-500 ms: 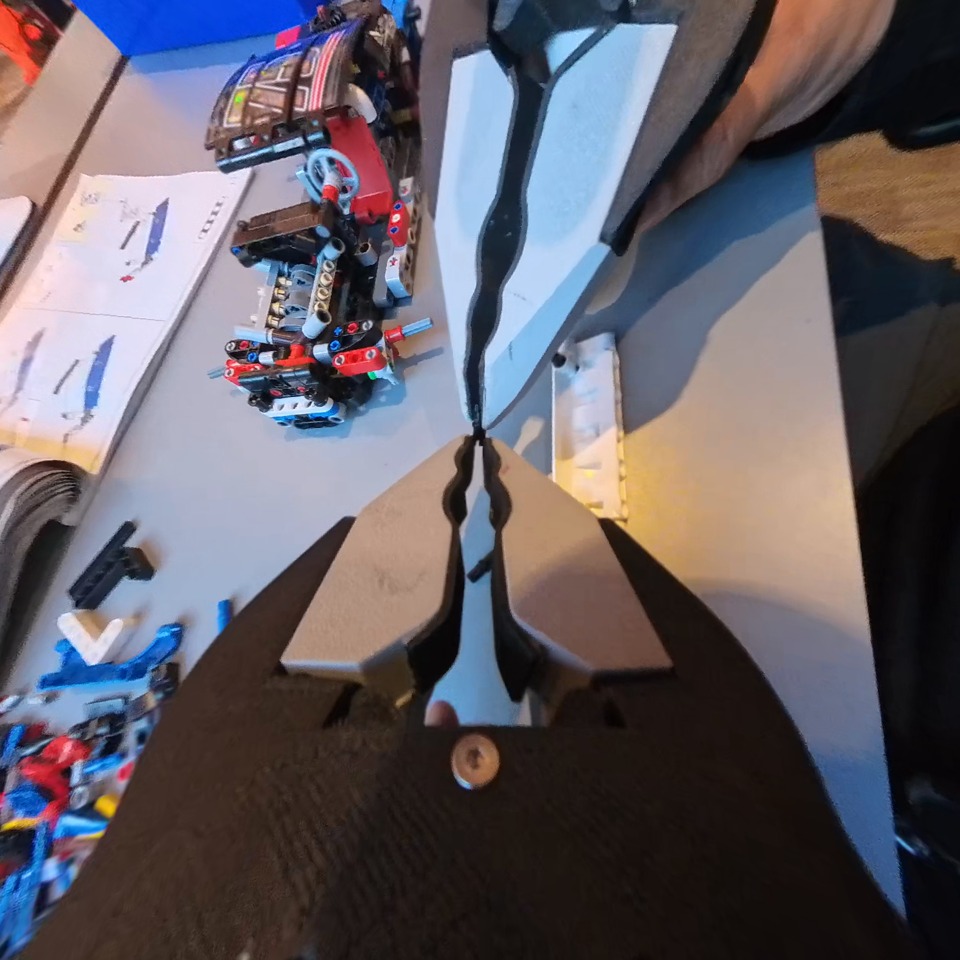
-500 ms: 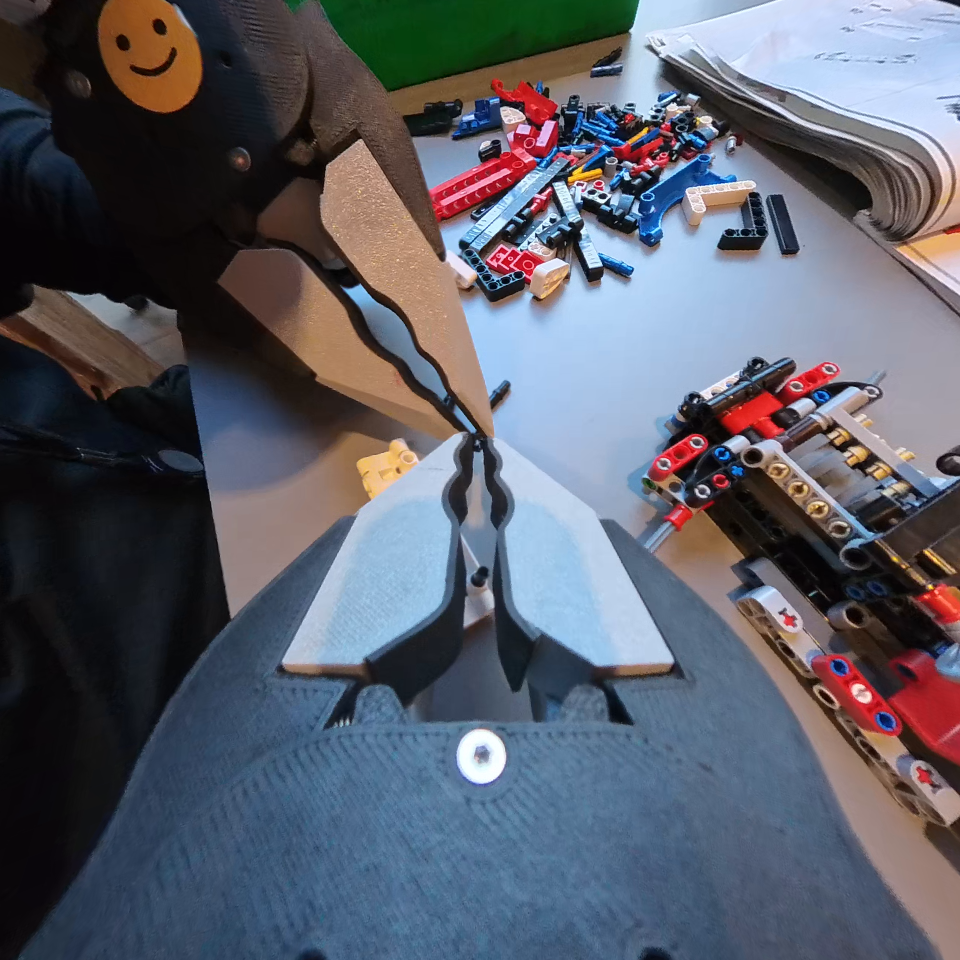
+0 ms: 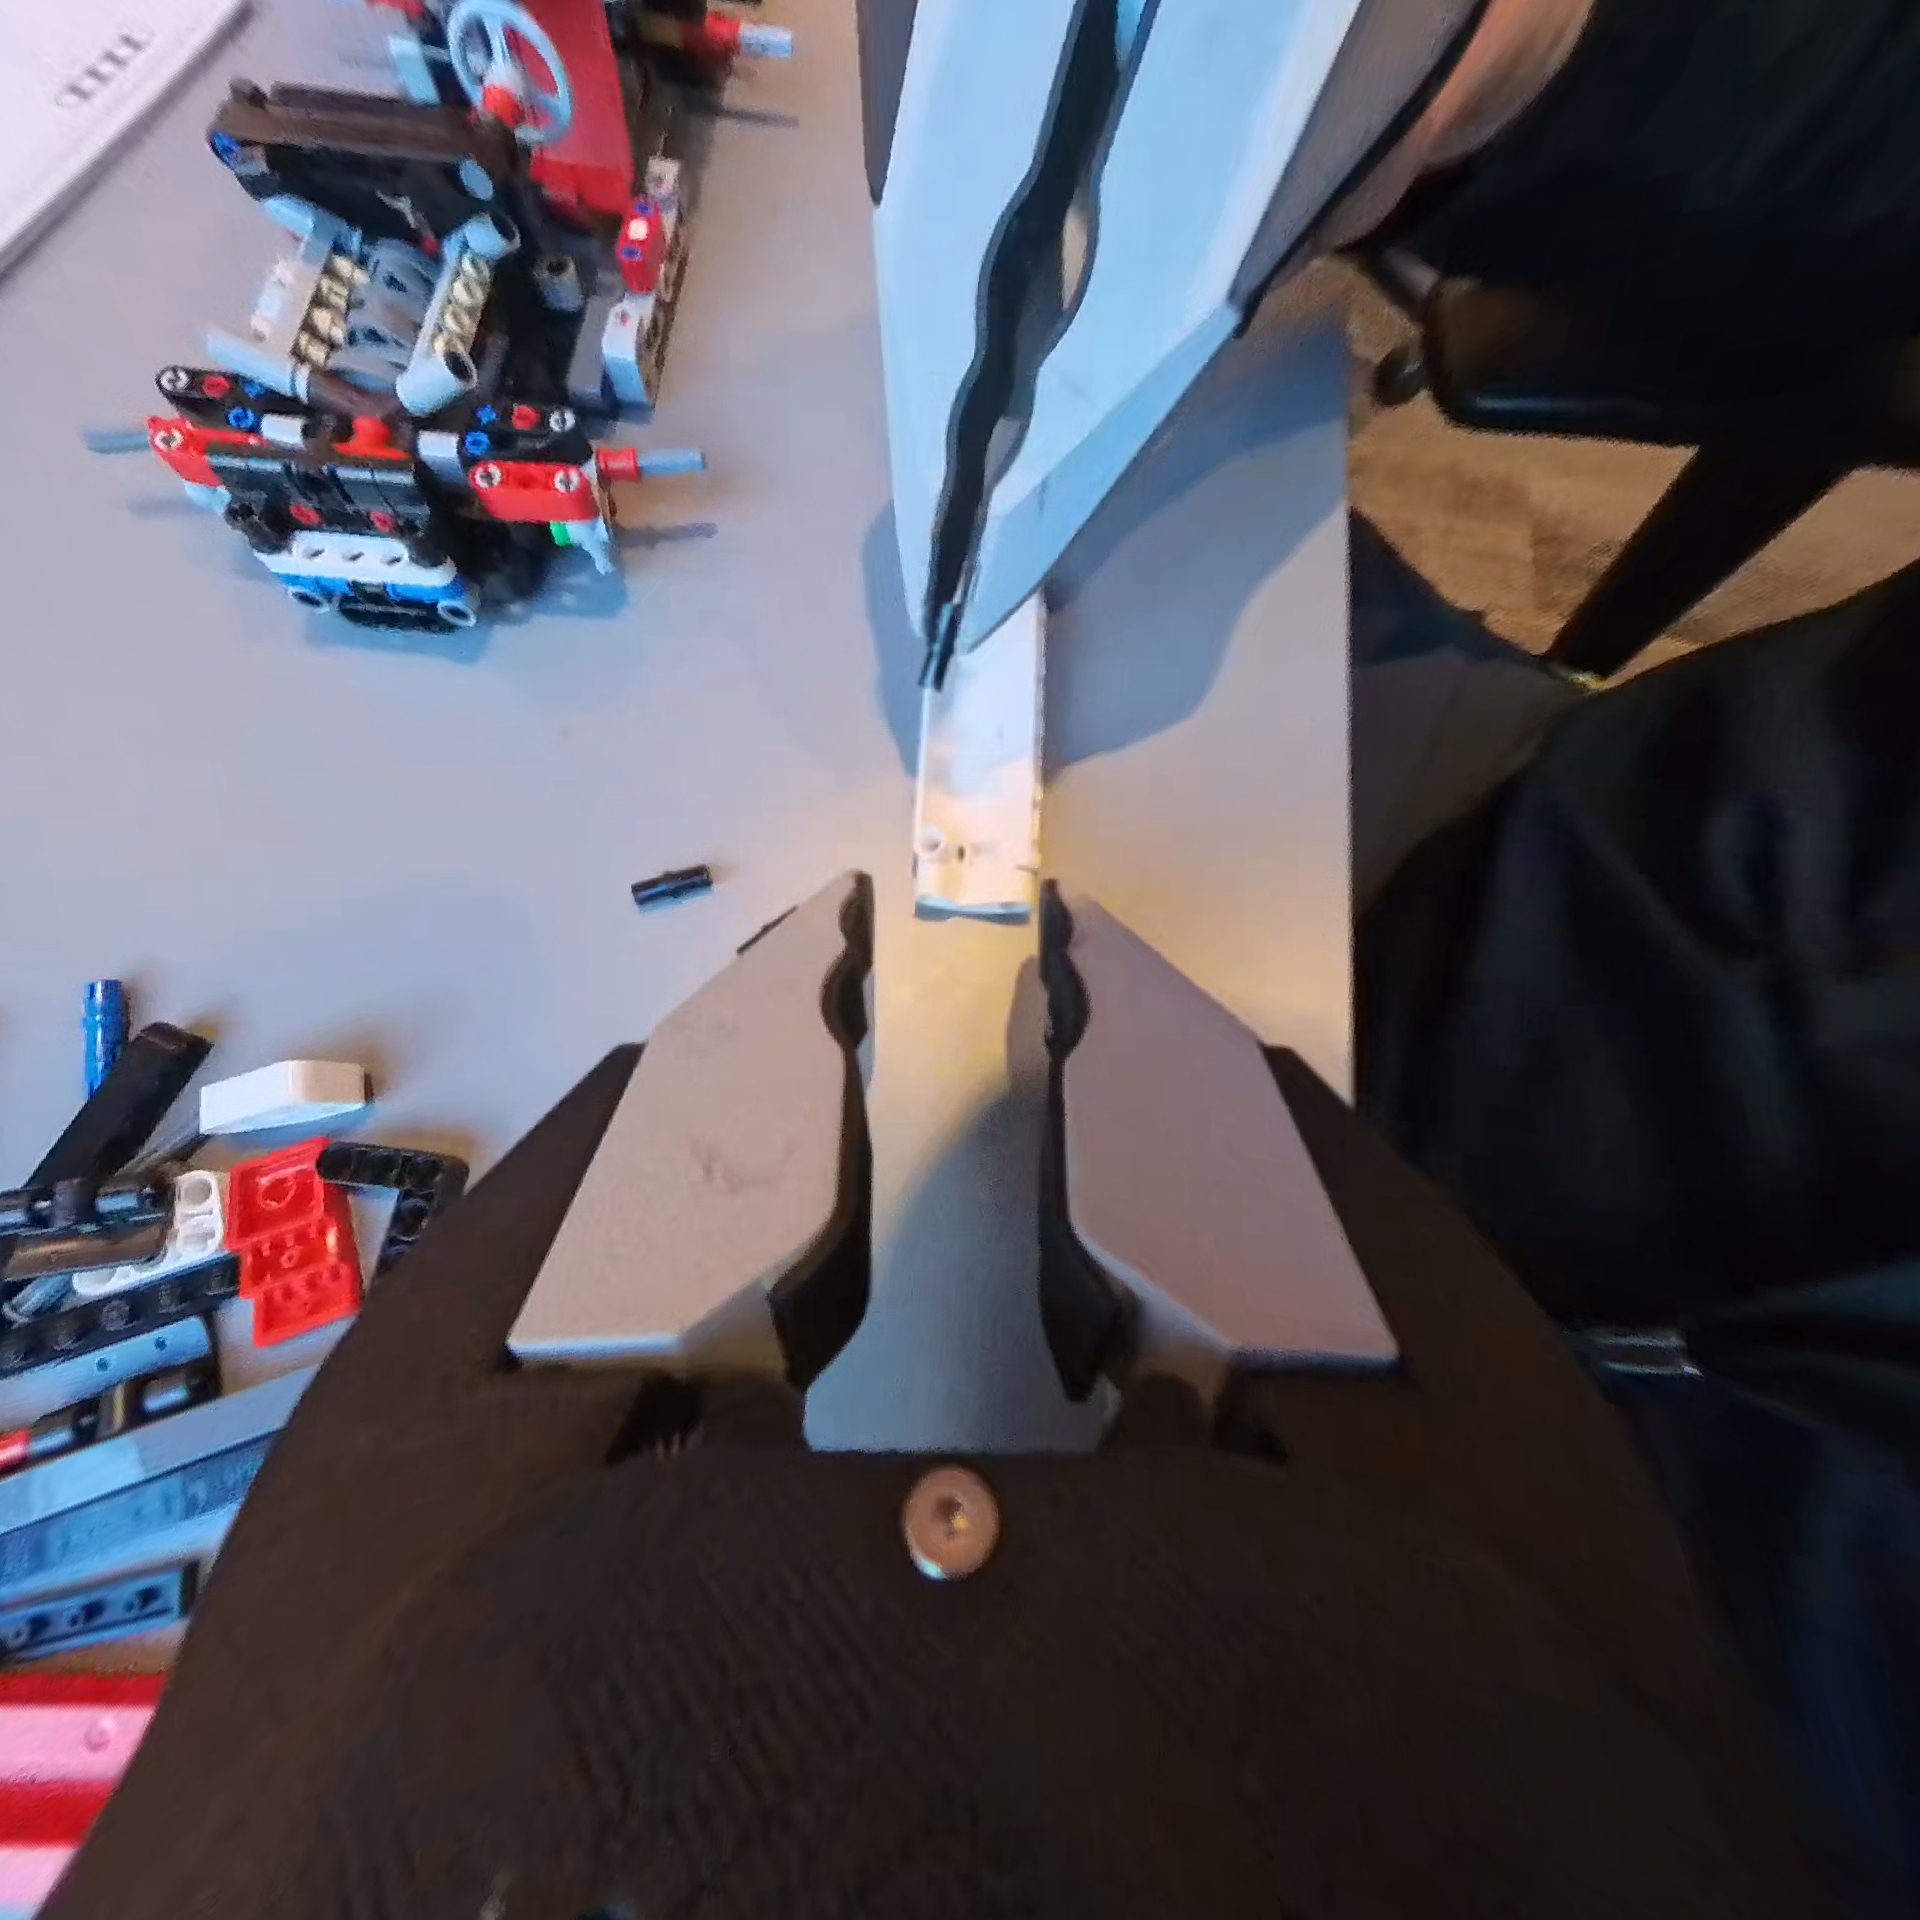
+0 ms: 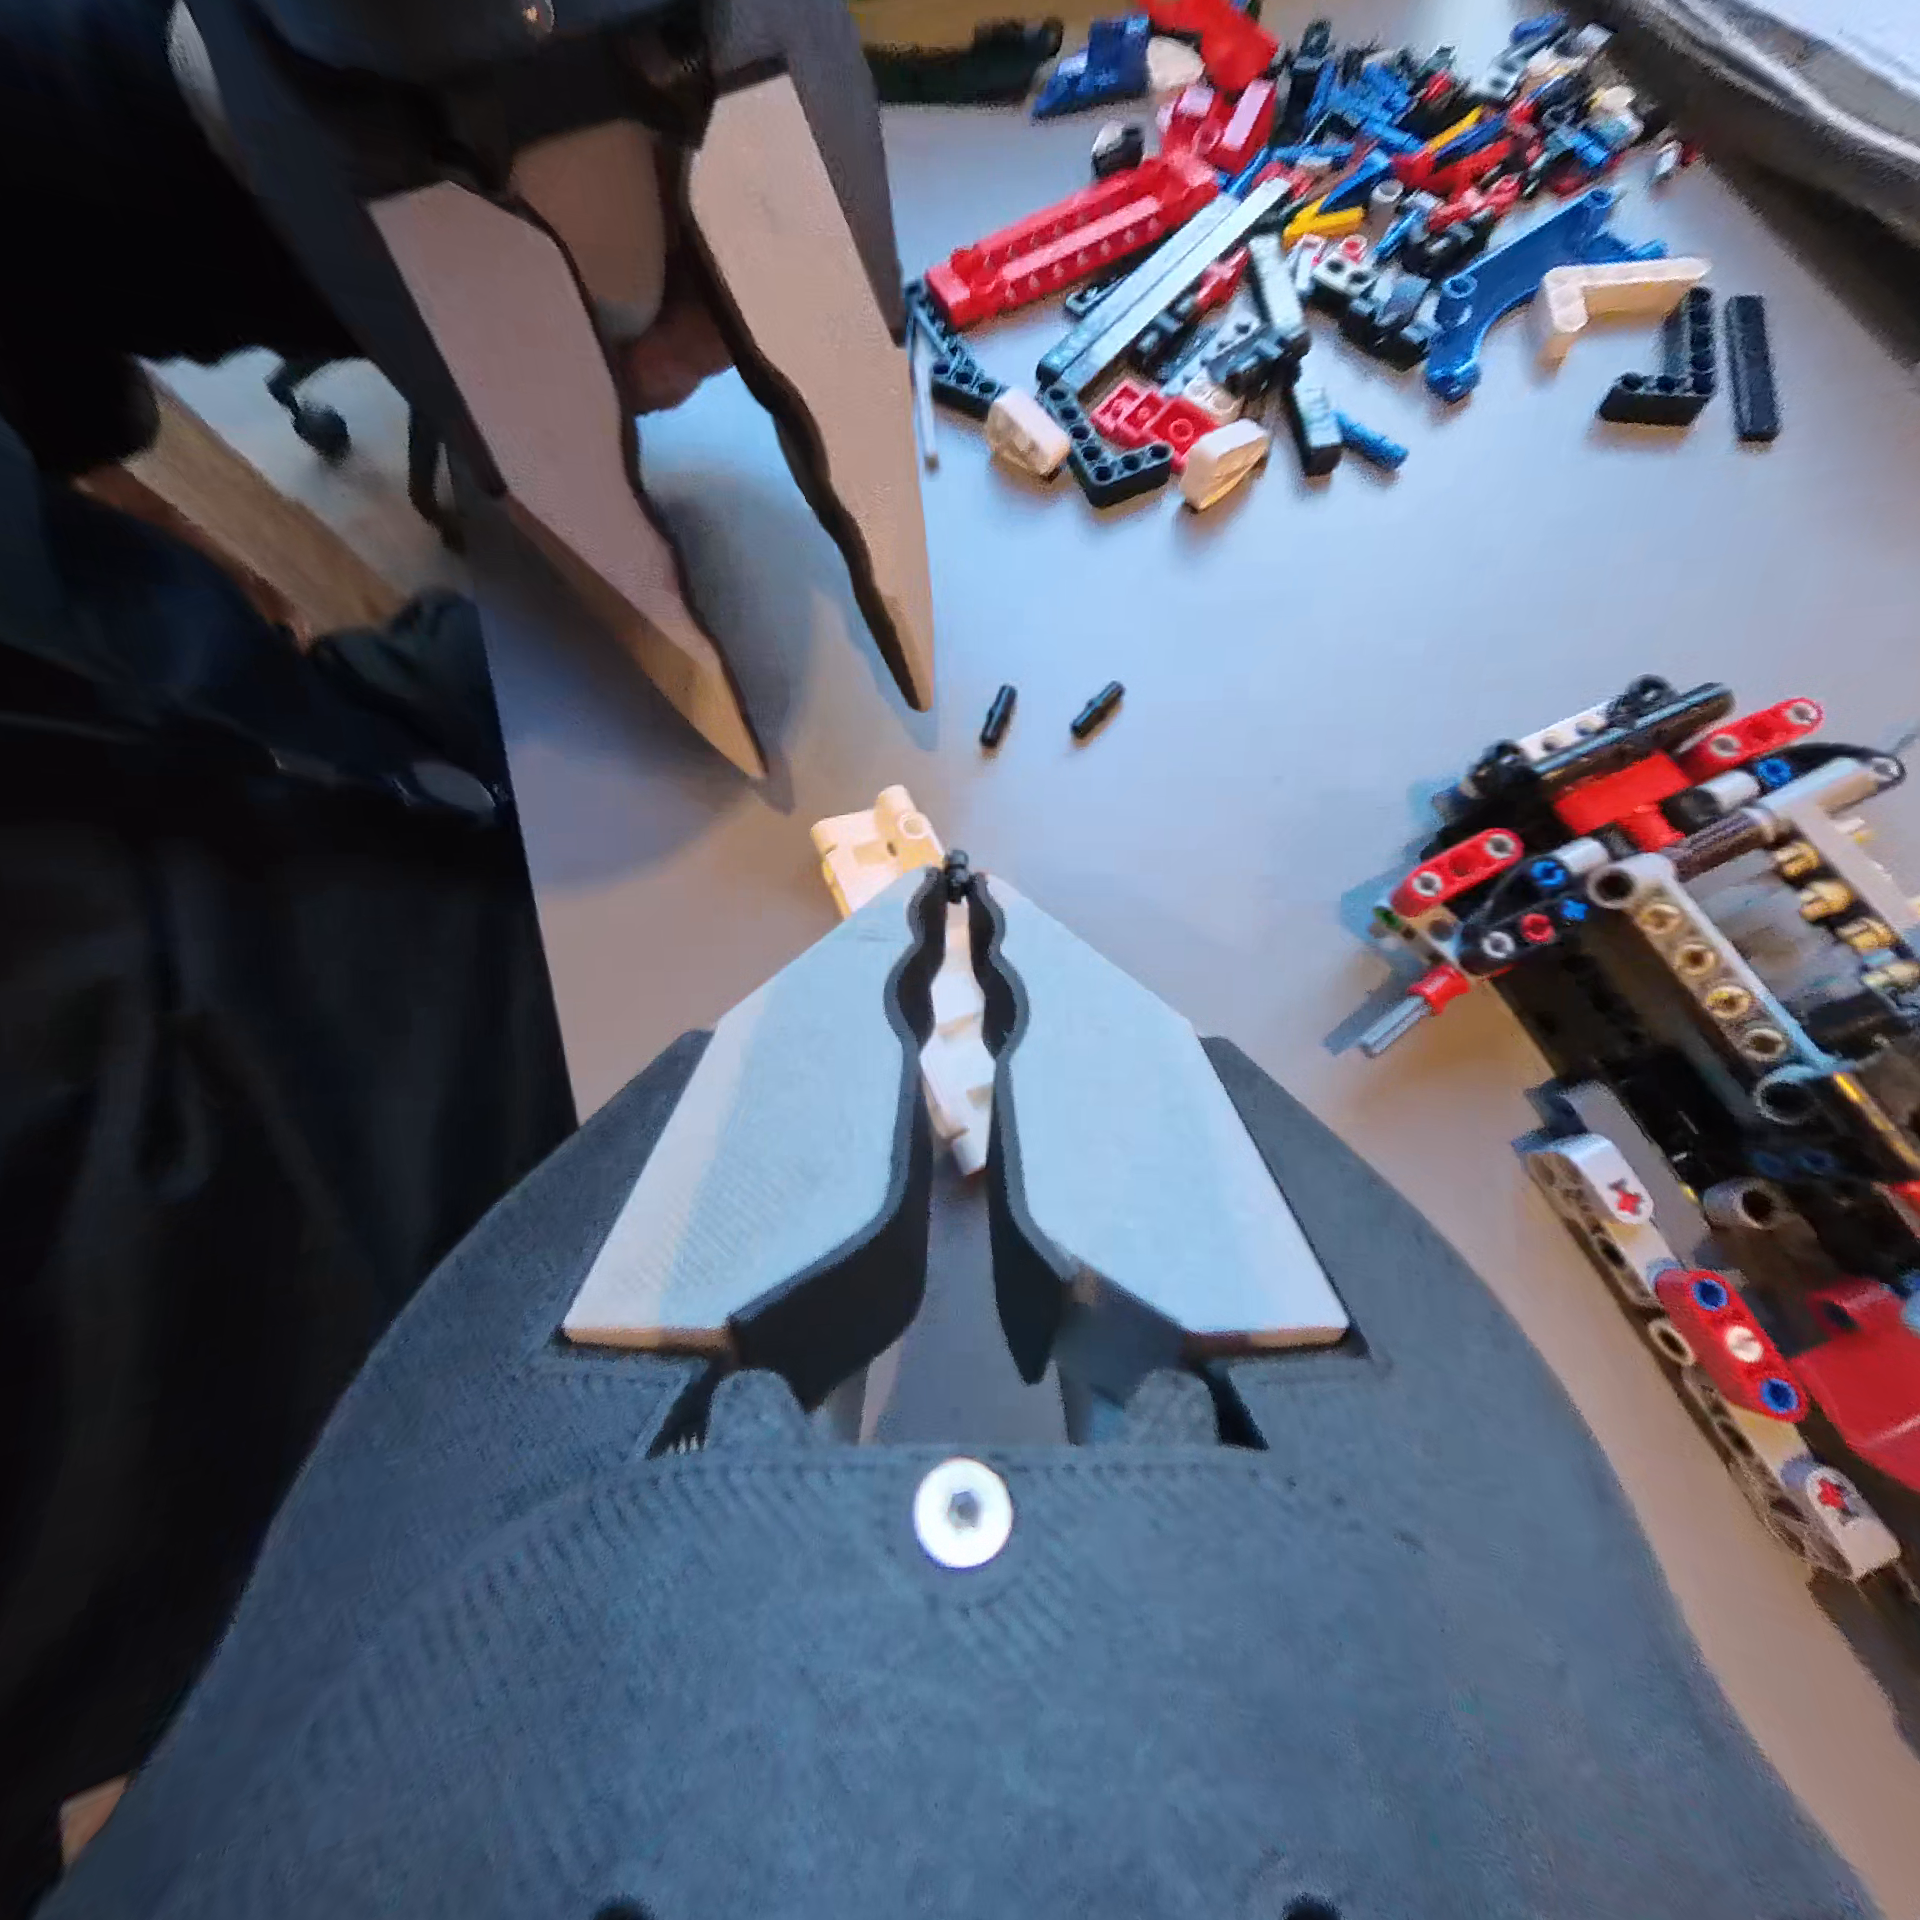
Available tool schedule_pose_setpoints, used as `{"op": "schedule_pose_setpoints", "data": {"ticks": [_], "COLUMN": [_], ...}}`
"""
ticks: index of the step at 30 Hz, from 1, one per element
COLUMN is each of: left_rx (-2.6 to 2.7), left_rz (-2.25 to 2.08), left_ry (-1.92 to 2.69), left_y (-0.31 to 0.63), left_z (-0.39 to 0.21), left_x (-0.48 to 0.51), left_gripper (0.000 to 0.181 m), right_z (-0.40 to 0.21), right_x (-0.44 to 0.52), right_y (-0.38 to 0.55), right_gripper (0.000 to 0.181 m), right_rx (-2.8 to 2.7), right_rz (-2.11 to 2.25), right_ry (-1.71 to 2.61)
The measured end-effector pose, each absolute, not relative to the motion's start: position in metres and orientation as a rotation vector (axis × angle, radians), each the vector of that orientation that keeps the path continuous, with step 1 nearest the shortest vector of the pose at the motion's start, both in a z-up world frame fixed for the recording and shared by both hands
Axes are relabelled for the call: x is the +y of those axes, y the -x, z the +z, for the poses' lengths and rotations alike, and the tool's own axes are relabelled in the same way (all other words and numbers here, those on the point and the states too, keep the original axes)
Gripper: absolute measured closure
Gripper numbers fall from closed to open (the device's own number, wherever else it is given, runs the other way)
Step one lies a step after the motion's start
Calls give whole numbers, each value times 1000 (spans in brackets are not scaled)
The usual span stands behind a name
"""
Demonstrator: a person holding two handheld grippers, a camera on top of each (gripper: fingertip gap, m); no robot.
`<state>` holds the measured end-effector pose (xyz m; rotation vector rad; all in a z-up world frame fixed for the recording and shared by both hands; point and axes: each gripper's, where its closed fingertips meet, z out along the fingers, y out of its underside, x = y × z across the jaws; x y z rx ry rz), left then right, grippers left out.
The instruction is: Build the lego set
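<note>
My right gripper (image 4: pixel 956 885) is shut on a small black pin (image 4: pixel 956 864), held just above a white Lego panel (image 4: pixel 868 840) lying on the grey table. In the left wrist view the right gripper (image 3: pixel 943 629) comes in from the top, with the pin (image 3: pixel 938 665) over the far part of the panel (image 3: pixel 977 800). My left gripper (image 3: pixel 953 902) is open and empty, its tips just short of the panel's near end. It also shows in the right wrist view (image 4: pixel 836 732). The partly built model (image 3: pixel 416 364) stands to the left (image 4: pixel 1662 1039).
Two loose black pins (image 4: pixel 997 715) (image 4: pixel 1096 710) lie near the left gripper's tips; one shows in the left wrist view (image 3: pixel 672 886). A pile of loose parts (image 4: pixel 1299 260) (image 3: pixel 208 1247) lies beyond. The table edge (image 3: pixel 1351 727) runs close by. An instruction booklet (image 3: pixel 62 104) lies past the model. The left gripper's tips are roughly 5 centimetres from the right gripper's.
The two grippers were shut tip to tip. My left gripper has opened and drawn back. My right gripper stays shut on the pin, and a second black pin now lies on the table.
</note>
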<state>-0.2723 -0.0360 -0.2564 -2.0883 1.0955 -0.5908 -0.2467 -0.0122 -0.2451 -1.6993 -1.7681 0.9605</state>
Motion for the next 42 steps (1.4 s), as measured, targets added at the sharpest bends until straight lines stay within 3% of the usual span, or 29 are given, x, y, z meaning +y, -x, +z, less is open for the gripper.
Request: {"op": "schedule_pose_setpoints", "data": {"ticks": [7, 11, 23, 42], "left_rx": [1135, 1149, 1195, 1201], "left_rz": [-585, -558, -545, -563], "left_ry": [2134, 2114, 2087, 2085], "left_y": [259, 256, 261, 262], "left_z": [-277, -278, -278, -278], "left_x": [-34, -29, -27, -21], "left_gripper": [146, 157, 150, 158], "right_z": [-251, -258, -258, -264], "right_x": [-19, -19, -13, -12], "right_y": [253, 257, 260, 266], "right_gripper": [180, 179, 179, 179], "right_rx": [-1913, -1949, -1934, -2081], "right_rz": [946, 930, 970, 858], "right_ry": [1783, 1823, 1885, 1964]}}
